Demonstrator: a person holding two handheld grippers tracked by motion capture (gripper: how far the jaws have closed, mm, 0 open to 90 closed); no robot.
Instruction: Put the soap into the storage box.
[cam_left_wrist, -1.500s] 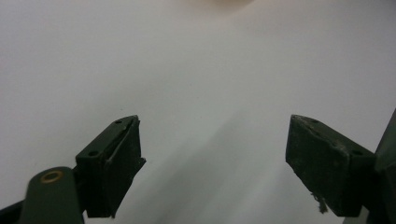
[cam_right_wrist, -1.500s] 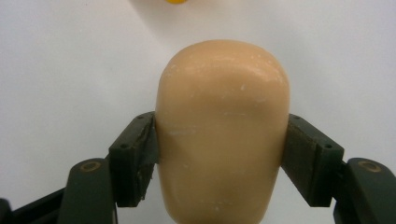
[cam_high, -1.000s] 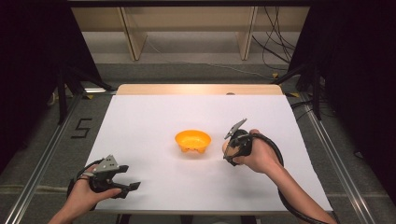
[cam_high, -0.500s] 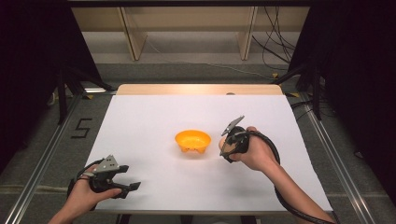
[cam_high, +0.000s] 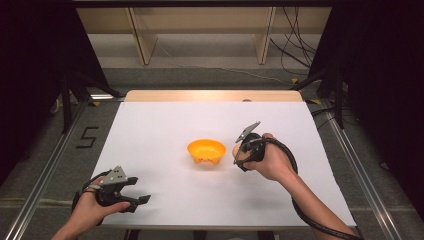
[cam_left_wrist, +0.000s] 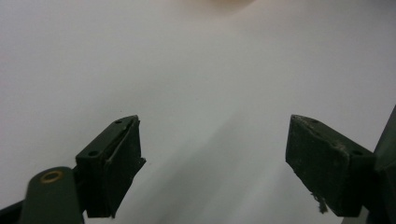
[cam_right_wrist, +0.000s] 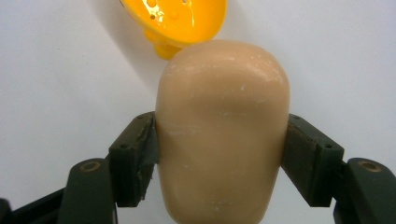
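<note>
Right gripper (cam_right_wrist: 219, 154) clamped on a smooth beige rounded object (cam_right_wrist: 222, 140), one pad on each flank, just right of the orange bowl (cam_high: 206, 151) that stands near the middle of the worktop (cam_high: 165, 130). The bowl is shallow, glossy and footed, with small holes in its floor. Judged step: carrying the beige object to the bowl. To do it well, keep the grip square across the widest part, since the curved, slick sides could let it slide out; bring it over the rim before lowering; spread the jaws only once it rests in the hollow, as the light bowl may skid or tip if nudged at its edge. Left gripper (cam_high: 131, 192), jaws wide and empty, rests near the front left corner of the worktop, well apart from the bowl. The worktop is plain white, with a wooden strip along its far edge. Beyond it stand pale shelving, loose cables, dark curtains and a floor marked "5".
</note>
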